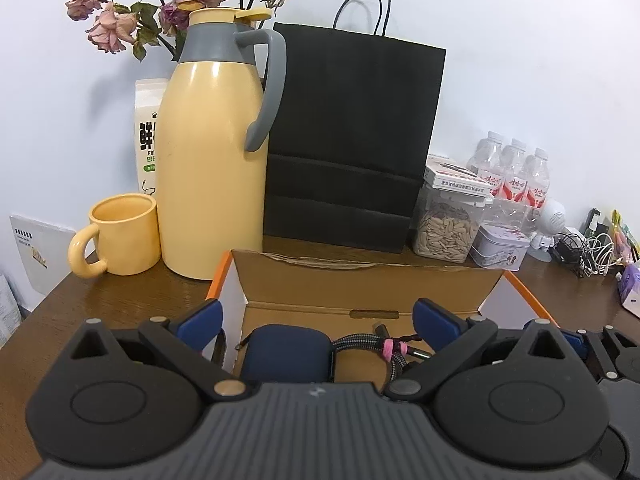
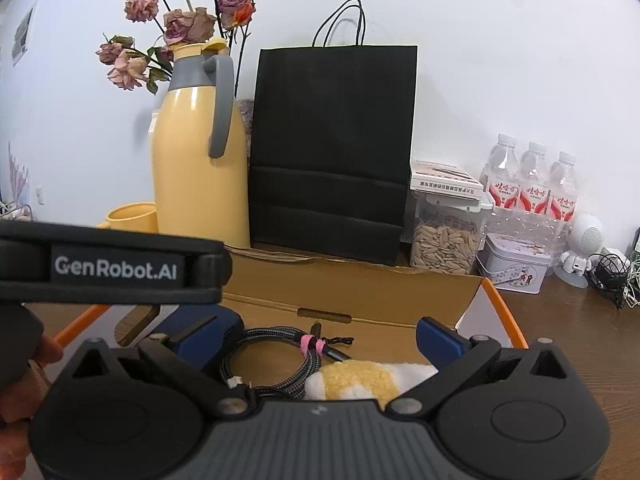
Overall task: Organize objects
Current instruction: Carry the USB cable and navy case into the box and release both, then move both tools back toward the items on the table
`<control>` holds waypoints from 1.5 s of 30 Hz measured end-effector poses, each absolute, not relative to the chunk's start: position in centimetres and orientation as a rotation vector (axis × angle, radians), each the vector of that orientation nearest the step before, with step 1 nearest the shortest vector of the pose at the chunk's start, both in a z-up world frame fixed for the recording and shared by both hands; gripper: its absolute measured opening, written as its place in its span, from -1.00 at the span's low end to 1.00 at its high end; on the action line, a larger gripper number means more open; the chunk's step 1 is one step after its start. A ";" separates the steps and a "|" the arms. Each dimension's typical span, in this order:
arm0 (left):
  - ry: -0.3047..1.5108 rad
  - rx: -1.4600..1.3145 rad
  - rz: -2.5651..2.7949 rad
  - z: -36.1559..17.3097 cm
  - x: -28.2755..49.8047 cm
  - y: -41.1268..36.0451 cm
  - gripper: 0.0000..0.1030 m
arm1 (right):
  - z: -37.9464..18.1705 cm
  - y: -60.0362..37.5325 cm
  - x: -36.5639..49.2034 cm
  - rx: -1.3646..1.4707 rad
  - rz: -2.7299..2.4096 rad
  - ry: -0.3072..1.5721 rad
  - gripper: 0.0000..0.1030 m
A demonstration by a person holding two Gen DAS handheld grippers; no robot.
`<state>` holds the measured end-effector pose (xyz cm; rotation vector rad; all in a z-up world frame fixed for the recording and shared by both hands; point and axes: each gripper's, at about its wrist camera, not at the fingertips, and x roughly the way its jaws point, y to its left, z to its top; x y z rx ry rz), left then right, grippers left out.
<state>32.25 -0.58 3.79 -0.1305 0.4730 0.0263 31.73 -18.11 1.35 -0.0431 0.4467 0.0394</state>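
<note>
Both claws hang wide and hold nothing, left claw and right claw, over the cardboard box mid-worktop. Navy pouch, braided cable and towel lie inside. Packing looks done; next, probably withdrawing.

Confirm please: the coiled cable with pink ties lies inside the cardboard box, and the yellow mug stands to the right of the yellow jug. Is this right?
One detail is wrong. The yellow mug stands to the left of the yellow jug, not the right; the left wrist view shows this clearly. The coiled cable with pink ties does lie inside the cardboard box.
</note>
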 end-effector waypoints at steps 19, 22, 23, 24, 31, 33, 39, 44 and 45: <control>0.380 -0.117 0.002 7.4 25.0 -0.5 1.00 | 4.9 -18.2 25.7 -0.095 0.047 0.369 1.00; 0.374 -0.108 0.002 7.8 23.0 -0.2 1.00 | 5.4 -18.6 23.6 -0.098 0.045 0.355 1.00; 0.374 -0.106 0.004 8.0 22.4 0.0 1.00 | 5.5 -18.7 22.9 -0.100 0.044 0.353 1.00; 0.373 -0.105 0.004 8.0 21.8 0.0 1.00 | 5.6 -18.8 22.3 -0.104 0.041 0.352 1.00; 0.391 -0.055 -0.001 7.7 17.8 0.3 1.00 | 4.6 -19.5 17.9 -0.129 0.021 0.378 1.00; 0.404 -0.045 -0.004 7.4 16.7 0.5 1.00 | 4.0 -19.7 16.6 -0.132 0.019 0.393 1.00; 0.458 -0.006 -0.012 5.5 13.6 0.8 1.00 | 2.0 -20.3 12.7 -0.137 0.019 0.445 1.00; 0.516 -0.002 -0.012 3.2 11.4 1.2 1.00 | 0.4 -20.8 10.0 -0.119 0.020 0.483 1.00; 0.529 -0.003 -0.009 2.7 11.1 1.3 1.00 | 0.1 -20.9 9.6 -0.115 0.021 0.492 1.00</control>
